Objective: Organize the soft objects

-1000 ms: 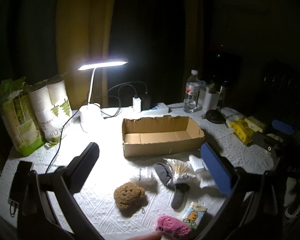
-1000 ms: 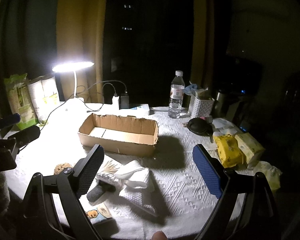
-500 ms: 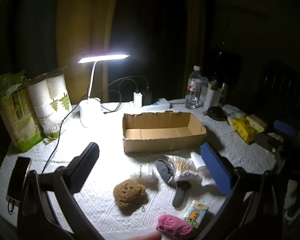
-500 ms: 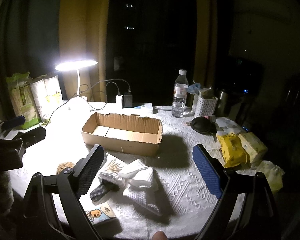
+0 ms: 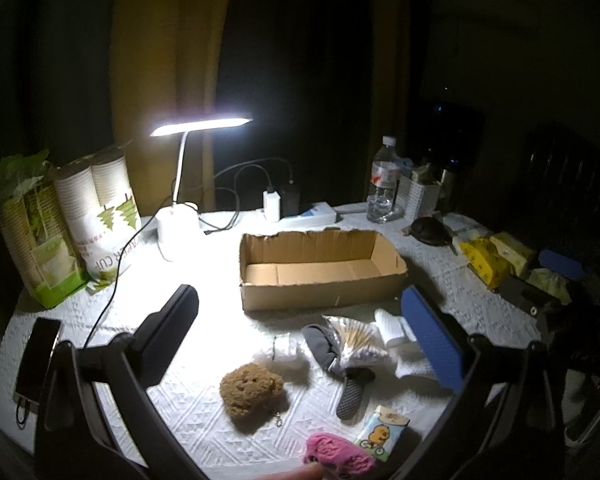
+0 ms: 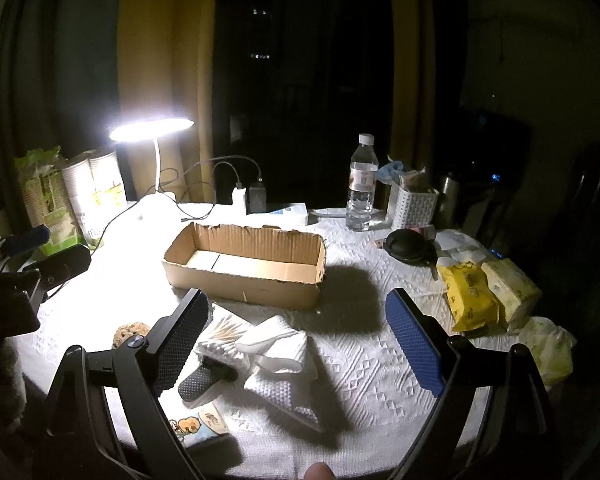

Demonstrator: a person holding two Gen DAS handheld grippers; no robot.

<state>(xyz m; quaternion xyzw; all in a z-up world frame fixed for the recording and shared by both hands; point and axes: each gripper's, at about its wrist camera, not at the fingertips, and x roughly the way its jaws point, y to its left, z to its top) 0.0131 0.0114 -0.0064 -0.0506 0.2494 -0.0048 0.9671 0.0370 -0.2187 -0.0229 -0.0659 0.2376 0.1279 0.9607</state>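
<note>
An empty open cardboard box [image 5: 320, 268] [image 6: 244, 264] stands mid-table. In front of it lie a brown plush [image 5: 250, 388] [image 6: 130, 332], a pink soft item [image 5: 338, 450], a bag of cotton swabs [image 5: 354, 340] [image 6: 220, 334], a grey sock-like item [image 5: 354, 390] [image 6: 202, 380], white folded cloths [image 6: 280, 356] [image 5: 396, 326] and a small tissue pack with a cartoon [image 5: 382, 432] [image 6: 196, 428]. My left gripper [image 5: 300, 320] is open above these items, holding nothing. My right gripper [image 6: 296, 332] is open above the white cloths, holding nothing.
A lit desk lamp [image 5: 180, 216], paper cup stacks [image 5: 96, 220], a phone [image 5: 36, 356], a power strip with chargers [image 5: 296, 210], a water bottle [image 6: 362, 188], a white basket [image 6: 414, 208], a black pouch [image 6: 408, 246] and yellow wipe packs [image 6: 470, 294] ring the box.
Both grippers have drifted slightly, so the scene shifts a little in view. Nothing on the table has moved, and both grippers stay open.
</note>
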